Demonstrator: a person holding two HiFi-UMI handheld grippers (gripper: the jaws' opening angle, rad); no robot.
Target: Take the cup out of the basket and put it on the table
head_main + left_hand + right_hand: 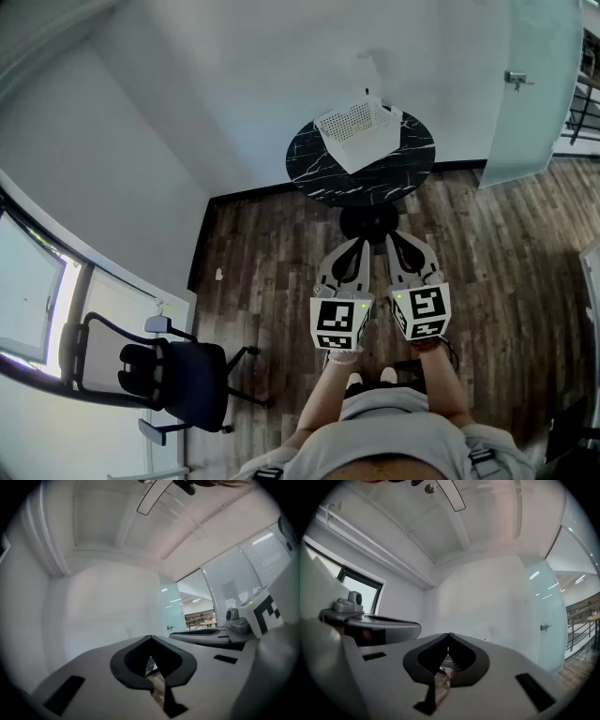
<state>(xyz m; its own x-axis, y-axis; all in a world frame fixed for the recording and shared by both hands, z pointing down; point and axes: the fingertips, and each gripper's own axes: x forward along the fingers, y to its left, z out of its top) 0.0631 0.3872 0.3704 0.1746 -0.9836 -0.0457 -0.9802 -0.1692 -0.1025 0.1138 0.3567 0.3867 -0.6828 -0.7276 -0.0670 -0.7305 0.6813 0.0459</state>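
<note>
This looks like an office or small meeting room rather than a home. It has bare white walls (187, 94), a dark wood-plank floor (272, 272) with black skirting (248, 191), and a black swivel chair (173, 375) on a castor base beside a dark-framed window (28, 291). A round black marble-look table (314, 164) stands near a frosted glass door (530, 103) with a metal handle (517, 80), and the left gripper view shows glass partitions with blinds (267, 545) and desks (201, 619) beyond.

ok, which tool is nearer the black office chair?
Left. In the head view the left tool is up and right of the black office chair; the right tool sits beyond the left one, farther off.
</note>
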